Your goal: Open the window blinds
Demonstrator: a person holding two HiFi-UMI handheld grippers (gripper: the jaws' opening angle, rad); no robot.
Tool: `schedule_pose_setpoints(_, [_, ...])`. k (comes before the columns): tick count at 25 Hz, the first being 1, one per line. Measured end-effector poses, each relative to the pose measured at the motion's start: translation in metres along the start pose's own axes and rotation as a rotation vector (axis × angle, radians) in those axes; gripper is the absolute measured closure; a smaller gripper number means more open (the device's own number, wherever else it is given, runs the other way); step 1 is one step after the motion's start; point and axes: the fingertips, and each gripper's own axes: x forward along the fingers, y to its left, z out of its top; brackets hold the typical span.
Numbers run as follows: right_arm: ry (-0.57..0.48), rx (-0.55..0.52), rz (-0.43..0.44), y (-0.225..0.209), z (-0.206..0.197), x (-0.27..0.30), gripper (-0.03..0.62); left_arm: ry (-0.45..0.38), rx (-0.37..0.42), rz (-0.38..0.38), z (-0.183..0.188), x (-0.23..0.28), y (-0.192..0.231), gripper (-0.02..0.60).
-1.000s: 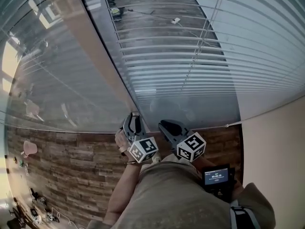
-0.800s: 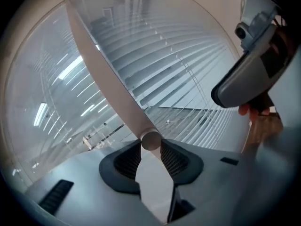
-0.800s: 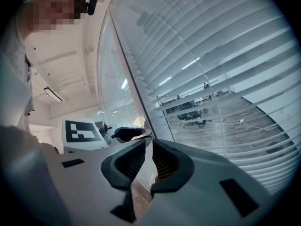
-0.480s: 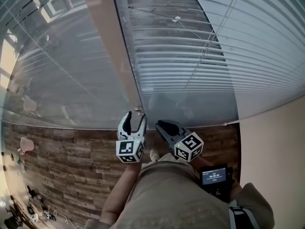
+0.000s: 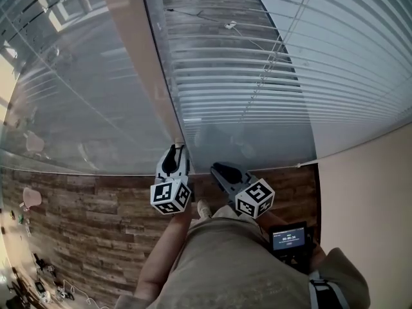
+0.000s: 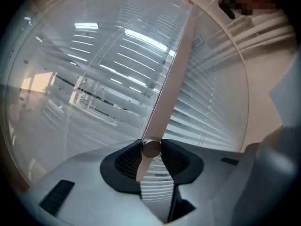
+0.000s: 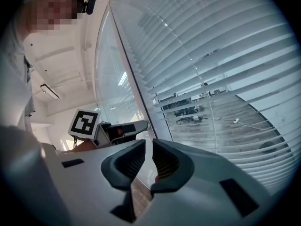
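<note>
The blinds' wand [image 5: 151, 76] appears in the head view as a pale rod running down from the upper left. At its lower end it is met by the left gripper [image 5: 174, 150]. To the right of the wand the slatted blinds [image 5: 270, 82] are spread. To its left a second, greyer panel of slats [image 5: 77, 108] is seen, and below its end lies a wood-plank floor [image 5: 96, 217].

Whether the wand is actually clamped cannot be judged from above; the left gripper view shows it. There the wand [image 6: 171, 79] rises away from the left gripper [image 6: 151, 148], with its round end cap seated between the two dark pads. Both pads are pressed against the cap, and the jaws have just been closing onto it.

The right gripper [image 5: 220, 168] is held just to the right of the wand's lower end, apart from it. In the right gripper view the jaws of the right gripper [image 7: 147, 147] are drawn almost together, with only a thin slit left and nothing held between them.

Only that view shows the left gripper [image 7: 137, 125] from the side, with its marker cube [image 7: 84, 121], and the blinds [image 7: 216, 55] from close up. A small lit screen [image 5: 291, 238], below and right of the wand's end, is seen in the head view alone.
</note>
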Motion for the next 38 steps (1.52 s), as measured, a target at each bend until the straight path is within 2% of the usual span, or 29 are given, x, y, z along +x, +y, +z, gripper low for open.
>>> schedule_pose_setpoints(3, [0.014,0.003,0.000,-0.004,-0.004,-0.005,0.542,-0.009,-0.020,0.061,0.003,0.000,0.001,0.445])
schedule_pose_setpoints(5, [0.020,0.007,-0.005,-0.008,-0.009,-0.007,0.542,-0.003,-0.003,0.092,0.000,0.000,0.002,0.446])
schedule_pose_setpoints(9, [0.022,0.011,-0.003,-0.009,-0.015,-0.007,0.542,0.009,0.153,0.124,-0.005,-0.005,0.004,0.448])
schedule_pose_setpoints(13, [0.028,0.004,0.010,-0.011,-0.013,-0.006,0.542,0.002,0.239,0.127,-0.002,-0.002,-0.001,0.448])
schedule_pose_setpoints(19, [0.029,0.019,0.011,-0.010,-0.018,-0.007,0.542,0.041,0.421,0.118,-0.005,-0.001,-0.006,0.446])
schedule_pose_setpoints(23, [0.039,0.021,0.018,-0.004,-0.033,-0.006,0.542,0.062,0.486,0.105,-0.013,-0.003,-0.006,0.446])
schedule_pose_setpoints(27, [0.044,0.017,0.023,0.006,-0.032,-0.002,0.542,0.091,0.486,0.095,-0.010,-0.006,-0.003,0.446])
schedule_pose_setpoints(30, [0.042,0.017,0.021,0.006,-0.029,0.001,0.542,0.106,0.523,0.097,-0.008,-0.001,-0.003,0.446])
schedule_pose_setpoints(33, [0.041,0.018,0.015,0.006,-0.025,0.003,0.542,0.107,0.582,0.104,-0.010,0.001,-0.001,0.445])
schedule_pose_setpoints(38, [0.039,0.014,0.011,0.008,-0.017,0.004,0.542,0.104,0.731,0.127,-0.010,0.002,-0.003,0.446])
